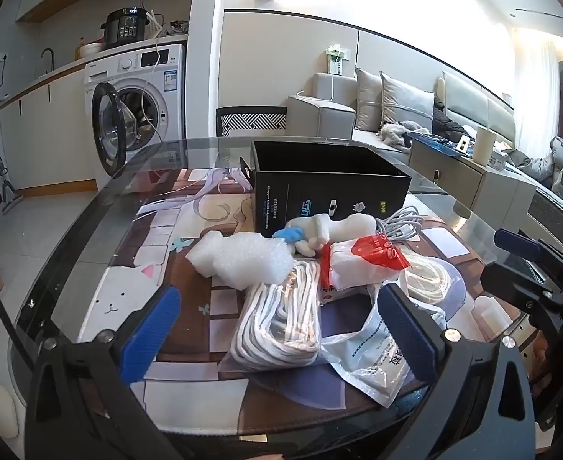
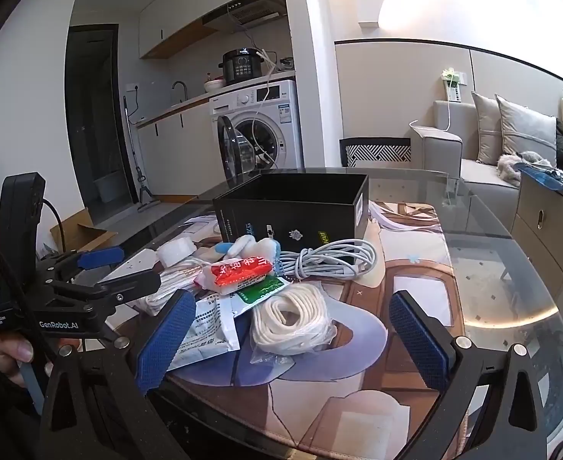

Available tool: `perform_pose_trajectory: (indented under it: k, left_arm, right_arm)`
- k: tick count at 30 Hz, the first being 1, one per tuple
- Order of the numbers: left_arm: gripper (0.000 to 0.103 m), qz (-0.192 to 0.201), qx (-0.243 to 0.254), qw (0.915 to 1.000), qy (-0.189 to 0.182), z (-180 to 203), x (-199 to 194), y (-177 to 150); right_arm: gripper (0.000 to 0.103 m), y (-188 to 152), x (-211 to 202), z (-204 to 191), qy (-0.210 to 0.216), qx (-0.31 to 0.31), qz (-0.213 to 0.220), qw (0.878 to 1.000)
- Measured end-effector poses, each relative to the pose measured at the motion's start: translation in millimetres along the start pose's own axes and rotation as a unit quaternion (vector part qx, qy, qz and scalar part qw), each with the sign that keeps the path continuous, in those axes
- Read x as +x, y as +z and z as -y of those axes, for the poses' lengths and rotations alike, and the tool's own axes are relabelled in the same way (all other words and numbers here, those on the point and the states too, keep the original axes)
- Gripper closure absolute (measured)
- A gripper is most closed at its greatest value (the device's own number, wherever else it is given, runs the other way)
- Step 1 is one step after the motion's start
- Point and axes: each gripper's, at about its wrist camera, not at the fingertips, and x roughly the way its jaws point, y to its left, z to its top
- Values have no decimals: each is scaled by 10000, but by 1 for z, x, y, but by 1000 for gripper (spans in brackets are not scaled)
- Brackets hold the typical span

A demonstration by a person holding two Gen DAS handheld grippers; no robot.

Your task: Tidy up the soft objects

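Note:
A pile of soft items lies on the glass table in front of an open black box (image 1: 327, 188) (image 2: 296, 211). In the left wrist view I see white foam wrap (image 1: 243, 258), a bagged white rope coil (image 1: 281, 322), a plush toy (image 1: 327, 232), a red and white packet (image 1: 365, 262), a flat printed pouch (image 1: 373, 360) and grey cable (image 1: 400, 224). The right wrist view shows a bagged cream rope coil (image 2: 292, 318), the red packet (image 2: 243, 272) and the cable (image 2: 331, 258). My left gripper (image 1: 277, 329) is open over the bagged rope. My right gripper (image 2: 292, 337) is open over the cream coil.
The table (image 1: 89, 237) is round with a printed mat under glass. A washing machine (image 1: 139, 103) with its door open stands behind, a patterned chair back (image 1: 252, 120) is at the far edge, and a sofa (image 1: 396, 111) and cabinet (image 1: 473, 180) are to the right.

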Motion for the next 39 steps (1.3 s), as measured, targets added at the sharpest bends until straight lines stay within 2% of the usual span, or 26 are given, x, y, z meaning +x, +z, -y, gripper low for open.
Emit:
perform_pose_trajectory:
  k: [7,39]
  left_arm:
    - [0,13,20,10000,13,3,-2,-1]
    - [0,-51,11,10000,8,-1,4,0]
  right_arm:
    - [0,0,2,1,2,-6,-139,9999]
    - [0,-3,5,9,-39,1,-208,9998]
